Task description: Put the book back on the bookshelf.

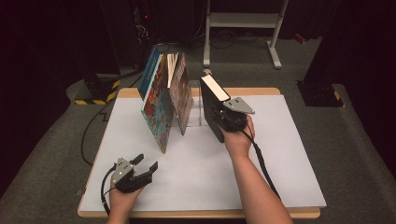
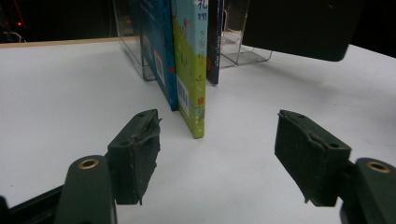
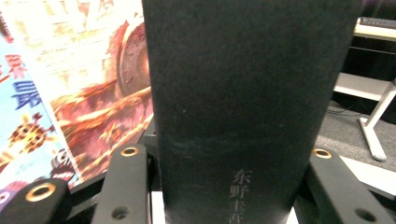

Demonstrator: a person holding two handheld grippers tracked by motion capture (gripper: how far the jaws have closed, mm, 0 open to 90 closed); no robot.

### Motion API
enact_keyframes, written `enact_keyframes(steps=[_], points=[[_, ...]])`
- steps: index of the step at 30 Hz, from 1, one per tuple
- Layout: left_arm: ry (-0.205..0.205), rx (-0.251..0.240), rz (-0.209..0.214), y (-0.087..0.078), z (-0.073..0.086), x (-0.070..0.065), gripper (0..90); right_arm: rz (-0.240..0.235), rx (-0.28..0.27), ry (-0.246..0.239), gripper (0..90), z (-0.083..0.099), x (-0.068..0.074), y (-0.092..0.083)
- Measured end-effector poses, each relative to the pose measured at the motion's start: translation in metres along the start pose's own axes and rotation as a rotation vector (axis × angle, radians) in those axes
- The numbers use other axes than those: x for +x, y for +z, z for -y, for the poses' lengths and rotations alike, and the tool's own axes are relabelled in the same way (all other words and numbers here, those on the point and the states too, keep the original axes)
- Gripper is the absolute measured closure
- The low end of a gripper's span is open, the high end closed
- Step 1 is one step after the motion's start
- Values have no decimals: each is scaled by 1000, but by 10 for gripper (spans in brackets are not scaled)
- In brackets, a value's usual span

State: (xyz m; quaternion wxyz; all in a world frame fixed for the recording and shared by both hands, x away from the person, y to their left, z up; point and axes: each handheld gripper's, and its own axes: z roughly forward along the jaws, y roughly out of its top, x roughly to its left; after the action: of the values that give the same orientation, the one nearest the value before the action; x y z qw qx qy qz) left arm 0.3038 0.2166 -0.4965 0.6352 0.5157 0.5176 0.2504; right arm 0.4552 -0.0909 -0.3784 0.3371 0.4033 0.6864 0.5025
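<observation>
The right tool point(image 1: 227, 117), at centre of the high view, is clamped on a black book point(image 1: 212, 105) by its spine and holds it upright and clear of the table point(image 1: 280, 154), just right of the leaning books point(image 1: 166, 100) that rest against a clear stand point(image 1: 196, 114) in the upper middle of that view. In the right gripper view the black spine point(image 3: 243, 93) rises between the two jaws, which press on its sides, with the colourful covers at left. The left tool point(image 1: 145, 164), in the lower left of the high view, hovers just over the table with its jaws spread and nothing between them; in the left gripper view its pads point(image 2: 140, 154) frame bare table, with the book edges ahead in the upper middle. Judged from this, the step in hand is setting the black book into the row. It would go best if the book were kept vertical and parallel to the nearest cover, lowered until its bottom edge sits flat on the table, then slid sideways against the row before the grip is eased. The leaning books may slip or topple if pushed hard, so the free tool could steady them from the near side. Writing: pale Chinese characters run down the black spine, beginning 东野; large blue characters show on a cover at far left of the right gripper view, too cropped to read; barcodes and a few small characters mark the green book point(image 2: 191, 70) in the left gripper view.
</observation>
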Motion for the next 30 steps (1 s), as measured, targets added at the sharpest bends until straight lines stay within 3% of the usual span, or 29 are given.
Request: enact_keyframes(steps=[9,18,30], points=[[-10,0,3,-1,1,-1,310,31,-8,8,536,-4,2,29],[-7,10,3,0,3,-2,311,61,-19,48,537,-5,-4,55],[-11,12,6,1,5,-2,311,92,-18,62,536,-4,-7,83]])
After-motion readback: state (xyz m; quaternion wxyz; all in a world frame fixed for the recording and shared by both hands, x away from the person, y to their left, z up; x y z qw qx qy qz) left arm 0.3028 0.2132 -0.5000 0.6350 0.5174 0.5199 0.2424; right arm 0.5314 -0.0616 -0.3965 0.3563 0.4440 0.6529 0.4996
